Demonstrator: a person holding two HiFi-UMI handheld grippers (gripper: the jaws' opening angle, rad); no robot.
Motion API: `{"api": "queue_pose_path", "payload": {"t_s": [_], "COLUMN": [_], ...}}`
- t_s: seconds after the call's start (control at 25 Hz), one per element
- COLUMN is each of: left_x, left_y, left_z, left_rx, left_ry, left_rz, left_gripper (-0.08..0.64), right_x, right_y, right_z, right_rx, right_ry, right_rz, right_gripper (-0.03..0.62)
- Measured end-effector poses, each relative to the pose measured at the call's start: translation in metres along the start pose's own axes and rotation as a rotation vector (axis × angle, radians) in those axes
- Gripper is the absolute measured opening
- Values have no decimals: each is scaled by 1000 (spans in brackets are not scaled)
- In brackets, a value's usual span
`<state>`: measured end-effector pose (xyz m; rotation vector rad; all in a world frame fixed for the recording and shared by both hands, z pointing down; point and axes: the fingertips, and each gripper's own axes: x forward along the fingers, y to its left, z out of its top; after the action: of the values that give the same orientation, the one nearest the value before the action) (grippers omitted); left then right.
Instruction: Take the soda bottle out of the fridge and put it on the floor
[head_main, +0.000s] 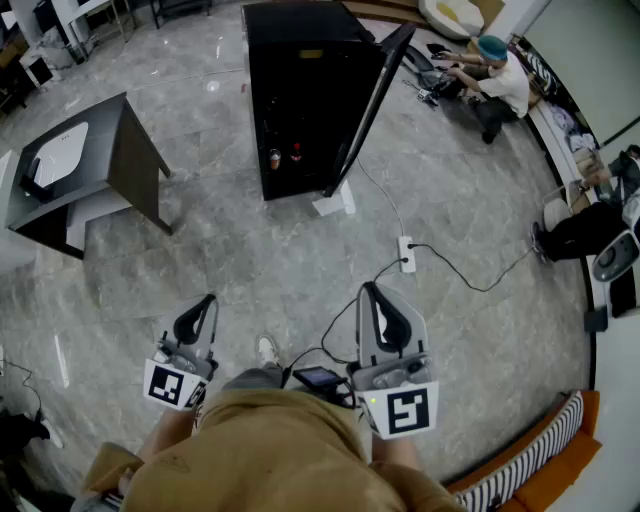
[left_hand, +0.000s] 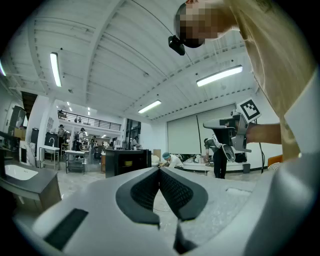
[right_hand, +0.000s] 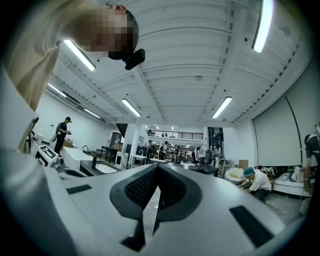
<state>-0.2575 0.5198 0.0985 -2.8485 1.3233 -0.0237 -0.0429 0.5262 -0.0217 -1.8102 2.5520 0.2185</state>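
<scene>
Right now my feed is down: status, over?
Left gripper, right gripper shut, empty. Open fridge holds bottles. Power strip on floor ahead.

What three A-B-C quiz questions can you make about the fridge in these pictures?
1. Where are the small bottles? A on the floor; B low inside the fridge; C on the table.
2. What colour is the fridge? A white; B red; C black.
3. How is the fridge door? A swung open; B shut; C lying on the floor.
Answers: 1 B, the head view shows them standing at the fridge's bottom; 2 C, its top and sides are black; 3 A, the door stands out at an angle from the front.
</scene>
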Motion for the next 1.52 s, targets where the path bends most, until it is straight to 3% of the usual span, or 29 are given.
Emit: {"api": "queue_pose_path", "payload": {"t_s": [0.52,0.76,1.0,1.52], "left_x": [9,21,19,31], "left_y": [-7,12,45,71], "left_z": [14,8,4,27], "left_rx": [-8,-25,-82,-44], "left_ry": [-28,-31,-49,-92], "left_rz": [0,8,-9,-59], "left_gripper": [3,3,3,2], "right_x": [6,23,50,70], "right_y": [-6,-6,13,17], "right_z": [1,-3,2,23], "right_rx": [7,27,-44,-40], "right_ry": [10,5,10,-32], "right_rz": [20,48,29,-6], "right_gripper": [2,2,2,2]}}
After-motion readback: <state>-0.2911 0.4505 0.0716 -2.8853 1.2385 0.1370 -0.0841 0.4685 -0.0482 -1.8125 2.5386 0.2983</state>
